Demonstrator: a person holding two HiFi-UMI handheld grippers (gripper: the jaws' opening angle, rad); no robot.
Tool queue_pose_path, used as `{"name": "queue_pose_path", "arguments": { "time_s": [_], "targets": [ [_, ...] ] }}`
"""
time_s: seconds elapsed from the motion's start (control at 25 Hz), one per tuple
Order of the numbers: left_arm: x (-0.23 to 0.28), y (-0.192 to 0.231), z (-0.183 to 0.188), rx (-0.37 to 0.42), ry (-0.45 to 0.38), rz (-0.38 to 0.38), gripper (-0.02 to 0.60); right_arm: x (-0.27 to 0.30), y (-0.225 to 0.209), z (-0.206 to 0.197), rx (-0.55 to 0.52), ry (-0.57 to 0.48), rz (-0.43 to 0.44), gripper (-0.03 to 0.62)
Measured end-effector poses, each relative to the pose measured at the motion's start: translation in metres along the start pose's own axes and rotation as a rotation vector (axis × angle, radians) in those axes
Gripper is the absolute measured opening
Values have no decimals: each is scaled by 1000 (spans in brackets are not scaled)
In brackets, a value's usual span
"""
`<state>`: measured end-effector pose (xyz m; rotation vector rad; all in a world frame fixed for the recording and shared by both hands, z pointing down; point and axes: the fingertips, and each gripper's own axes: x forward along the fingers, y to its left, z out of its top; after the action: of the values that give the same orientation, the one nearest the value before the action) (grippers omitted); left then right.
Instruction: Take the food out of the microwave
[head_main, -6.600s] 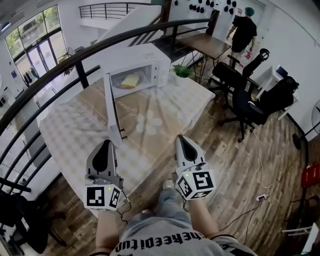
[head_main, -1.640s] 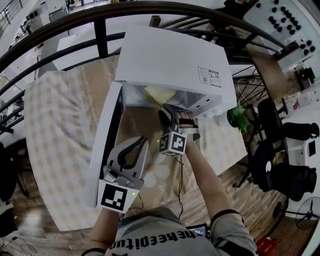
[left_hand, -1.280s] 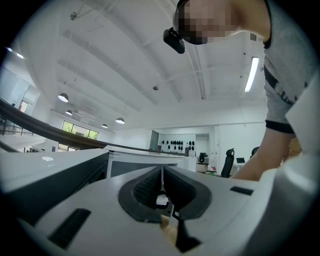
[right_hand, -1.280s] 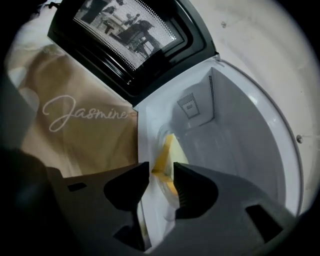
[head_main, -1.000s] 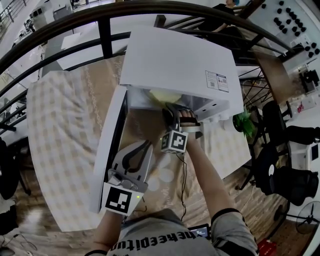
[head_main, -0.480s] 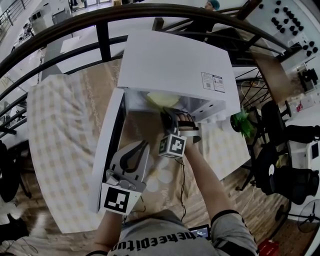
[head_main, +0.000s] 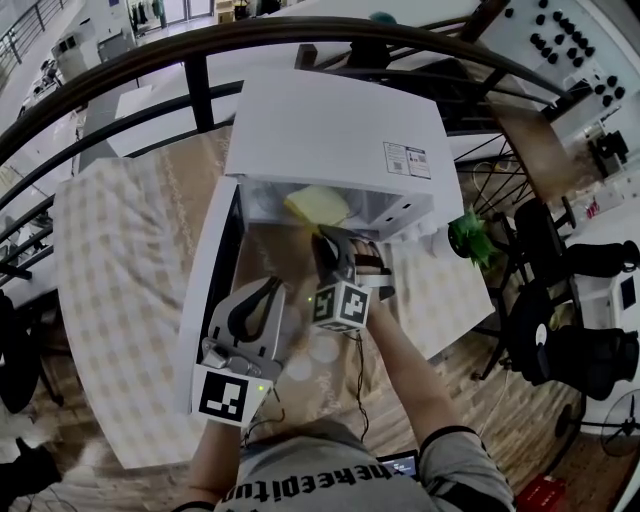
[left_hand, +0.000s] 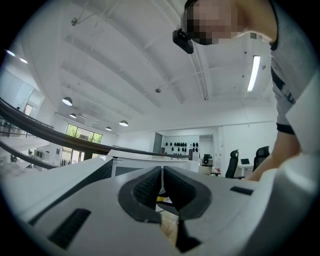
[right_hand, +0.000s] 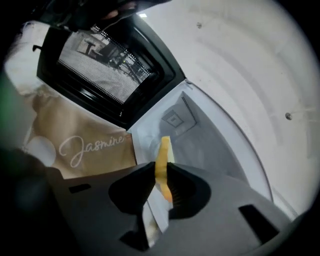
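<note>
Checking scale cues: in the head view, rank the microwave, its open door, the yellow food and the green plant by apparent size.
1. microwave
2. open door
3. yellow food and green plant look alike; food partly hidden, so unranked.

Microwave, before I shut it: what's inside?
A slab of yellow food, its edge between the closing jaws of the right claw. The microwave top hides the cavity's rear from the head view.
</note>
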<state>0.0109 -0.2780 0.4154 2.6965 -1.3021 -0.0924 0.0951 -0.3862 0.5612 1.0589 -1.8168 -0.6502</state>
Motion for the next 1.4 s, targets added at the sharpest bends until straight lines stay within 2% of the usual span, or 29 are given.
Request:
{"name": "queue_pose_path", "arguments": {
  "time_s": [0.28, 0.44, 0.68, 1.4],
  "targets": [
    [-8, -4, 14, 36, -31, 18, 15, -31, -13, 9, 123, -37, -18, 75],
    [-11, -4, 31, 66, -93, 40, 15, -49, -21, 14, 217, -63, -21, 75],
    [-20, -16, 40, 70, -109, 37, 15, -78, -32, 24, 361, -108, -14, 77],
    [-53, -48, 67, 109, -145, 38, 15, -162, -47, 36, 645, -201, -39, 77]
  ]
}}
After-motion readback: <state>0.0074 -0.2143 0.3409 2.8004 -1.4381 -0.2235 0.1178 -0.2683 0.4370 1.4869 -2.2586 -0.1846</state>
